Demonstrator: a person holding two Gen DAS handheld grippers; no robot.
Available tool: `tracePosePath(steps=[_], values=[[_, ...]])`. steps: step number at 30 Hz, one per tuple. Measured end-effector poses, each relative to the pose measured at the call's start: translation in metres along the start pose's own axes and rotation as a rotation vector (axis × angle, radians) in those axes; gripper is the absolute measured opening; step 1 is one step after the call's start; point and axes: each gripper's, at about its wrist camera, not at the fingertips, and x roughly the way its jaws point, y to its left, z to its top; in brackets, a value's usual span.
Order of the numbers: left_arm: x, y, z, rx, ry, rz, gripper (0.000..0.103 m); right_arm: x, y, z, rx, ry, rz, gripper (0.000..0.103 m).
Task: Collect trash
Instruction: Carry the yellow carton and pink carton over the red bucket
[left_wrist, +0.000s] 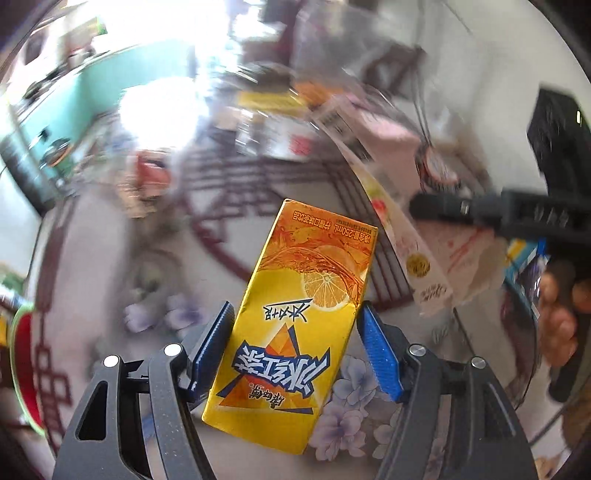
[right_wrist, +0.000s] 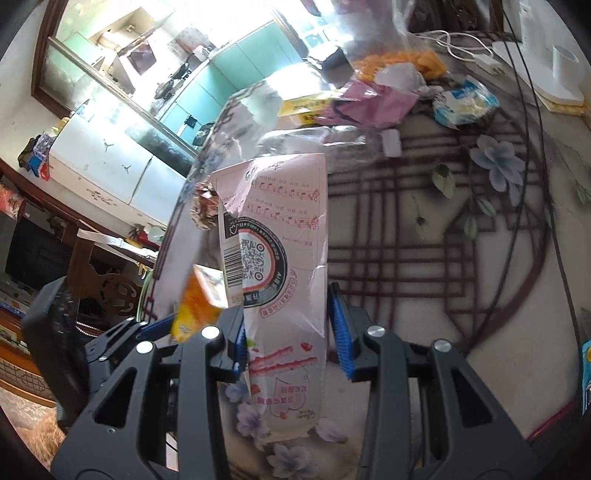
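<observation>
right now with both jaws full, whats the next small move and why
Probably carry both pieces toward the clear plastic bag at the table's far side. The left gripper already clamps the yellow iced tea carton, and the right gripper holds the pink wrapper; both look lifted off the table, so nothing remains to grasp.

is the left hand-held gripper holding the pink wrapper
No, the left hand-held gripper has its blue pads against the sides of a yellow carton; the pink wrapper sits in the right hand-held gripper.
</observation>
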Motion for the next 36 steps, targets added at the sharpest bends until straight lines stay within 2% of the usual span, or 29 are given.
tracePosePath(steps=[5, 16, 22, 29, 36], values=[[-0.035, 0.016, -0.01, -0.052, -0.07, 0.049, 0.066, 0.006, 0.02, 0.002, -0.033, -0.005, -0.001, 0.037], [-0.054, 0.063, -0.013, -0.135, -0.121, 0.054, 0.066, 0.017, 0.065, -0.003, -0.08, -0.01, -0.01, 0.037], [-0.066, 0.097, -0.027, -0.139, -0.142, 0.026, 0.066, 0.018, 0.098, -0.011, -0.082, -0.044, -0.032, 0.037], [-0.069, 0.139, -0.042, -0.103, -0.118, -0.014, 0.066, 0.03, 0.142, -0.026, -0.078, -0.063, -0.114, 0.037], [-0.074, 0.174, -0.045, -0.075, -0.109, -0.058, 0.066, 0.035, 0.182, -0.043, -0.075, -0.099, -0.156, 0.037]])
